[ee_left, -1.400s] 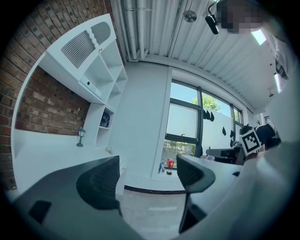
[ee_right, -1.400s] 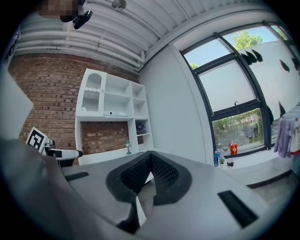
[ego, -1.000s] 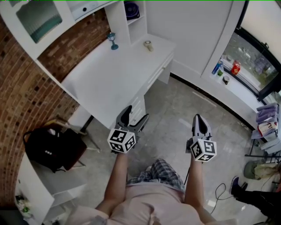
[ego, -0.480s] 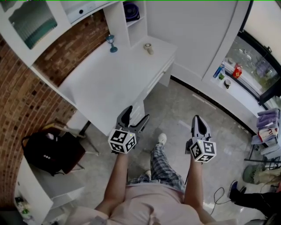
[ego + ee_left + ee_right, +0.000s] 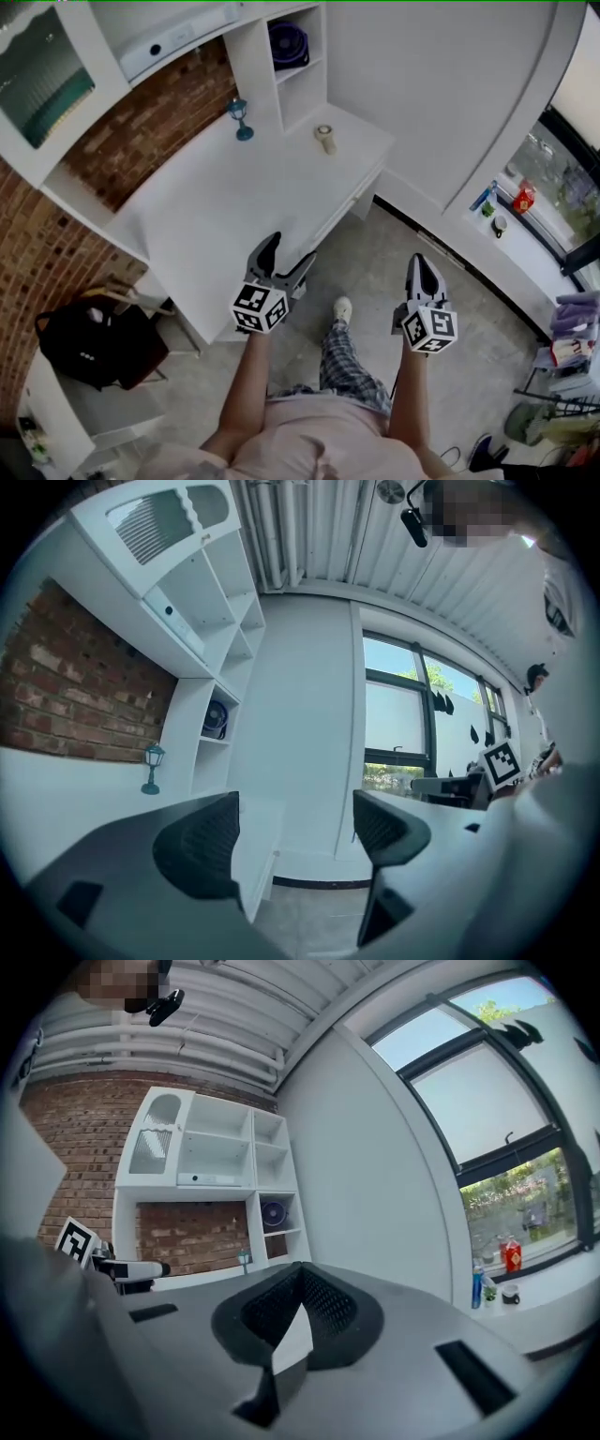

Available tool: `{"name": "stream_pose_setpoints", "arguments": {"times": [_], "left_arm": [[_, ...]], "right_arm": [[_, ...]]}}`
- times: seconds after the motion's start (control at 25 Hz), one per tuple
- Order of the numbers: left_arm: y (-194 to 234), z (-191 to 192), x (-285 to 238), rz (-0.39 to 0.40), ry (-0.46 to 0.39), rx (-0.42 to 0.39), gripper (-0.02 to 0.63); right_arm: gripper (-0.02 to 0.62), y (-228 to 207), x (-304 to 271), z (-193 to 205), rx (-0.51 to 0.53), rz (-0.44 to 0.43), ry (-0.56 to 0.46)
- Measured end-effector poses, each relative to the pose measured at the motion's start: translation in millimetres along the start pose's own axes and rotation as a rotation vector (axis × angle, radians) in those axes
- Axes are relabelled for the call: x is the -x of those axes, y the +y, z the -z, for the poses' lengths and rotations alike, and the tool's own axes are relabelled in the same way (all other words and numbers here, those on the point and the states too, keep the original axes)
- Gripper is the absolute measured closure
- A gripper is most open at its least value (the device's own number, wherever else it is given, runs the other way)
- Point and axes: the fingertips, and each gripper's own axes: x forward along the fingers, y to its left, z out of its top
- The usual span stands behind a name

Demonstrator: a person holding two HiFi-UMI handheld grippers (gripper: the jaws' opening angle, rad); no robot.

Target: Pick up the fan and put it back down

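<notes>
Fan [image 5: 288,44] sits in a cubby of the white shelf [image 5: 255,70] at the far end of the desk [image 5: 234,202], well apart from both grippers. We also see the fan [image 5: 215,719] in the left gripper view, and the fan [image 5: 273,1213] in the right gripper view, both small and in the same cubby. Left gripper [image 5: 291,248] hangs over the near edge of the desk with its jaws apart. In its own view the left gripper [image 5: 295,832] has only floor and wall showing between the pads, so it grips nothing. Right gripper [image 5: 422,261] is held over the floor to the right, off the desk, with its jaws together. In its own view the right gripper [image 5: 300,1302] shows the pads pressed against each other with nothing clamped. We note a small teal lantern [image 5: 241,117] on the far part of the desk, left of the shelf, and a round object [image 5: 325,138] on the desk right of it; we cannot tell what the object is. Brick wall [image 5: 159,112] runs behind the desk on the left. Black bag [image 5: 94,337] lies near left, beside the desk. Window sill [image 5: 487,223] at far right carries bottles [image 5: 523,197]. One foot [image 5: 343,307] of the person shows on the floor between the grippers.
</notes>
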Motion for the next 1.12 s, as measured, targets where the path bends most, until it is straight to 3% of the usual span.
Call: {"name": "stream_pose_setpoints", "arguments": {"times": [0.28, 0.48, 1.12], "left_arm": [[58.7, -35.5, -141.9, -0.091, -0.014, 0.014, 0.241], [93.2, -45.6, -205.7, -0.145, 0.004, 0.021, 0.241], [153.4, -41.5, -293.5, -0.220, 0.059, 0.045, 0.241]], "right_arm": [[0.580, -47.0, -165.7, -38.3, 0.017, -0.122, 0.032], [0.580, -59.1, -251.9, -47.9, 0.024, -0.192, 0.064], [0.580, -60.5, -373.0, -36.2, 0.013, -0.296, 0.145]]}}
